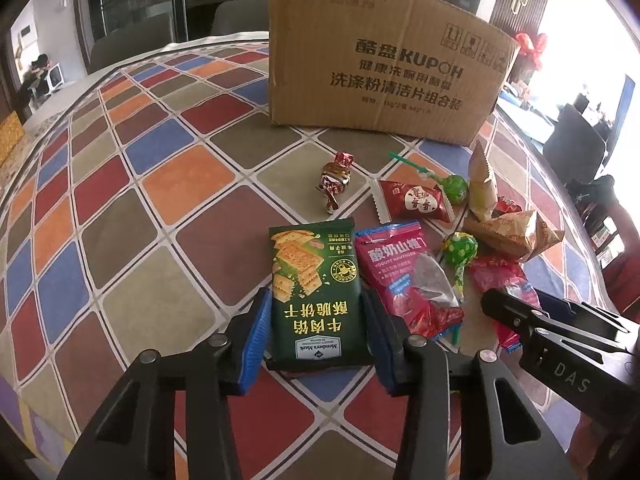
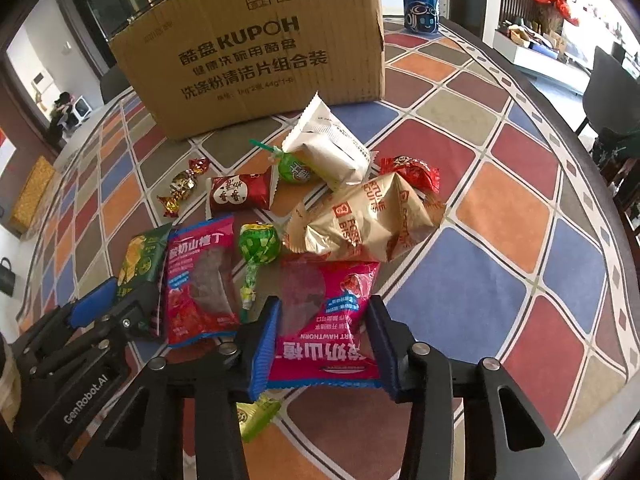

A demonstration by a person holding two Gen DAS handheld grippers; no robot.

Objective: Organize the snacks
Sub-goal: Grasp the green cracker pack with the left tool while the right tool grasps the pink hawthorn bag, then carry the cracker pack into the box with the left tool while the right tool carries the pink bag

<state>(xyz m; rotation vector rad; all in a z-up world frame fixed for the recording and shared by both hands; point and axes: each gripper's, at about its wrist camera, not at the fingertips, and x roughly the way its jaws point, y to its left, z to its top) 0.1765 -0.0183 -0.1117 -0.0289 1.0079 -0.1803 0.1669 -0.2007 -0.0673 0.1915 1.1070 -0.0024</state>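
Note:
A pile of snacks lies on the checked tablecloth in front of a brown cardboard box [image 1: 384, 60] [image 2: 256, 48]. My left gripper [image 1: 316, 320] has its blue pads on both sides of a green cracker packet [image 1: 316, 296], which also shows in the right wrist view [image 2: 142, 256]. My right gripper [image 2: 324, 332] has its pads on both sides of a pink yogurt hawthorn packet [image 2: 328, 320]. A second pink hawthorn packet [image 1: 400, 272] [image 2: 200, 280] lies between them. The right gripper also shows in the left wrist view [image 1: 560, 328].
Loose items: a gold-red candy [image 1: 334, 184], a red packet [image 1: 416, 200], two green lollipops [image 1: 460, 248] [image 2: 296, 168], a gold biscuit bag [image 2: 368, 220], a white packet [image 2: 328, 148]. A Pepsi can [image 2: 421, 4] stands behind the box. The table edge curves at right.

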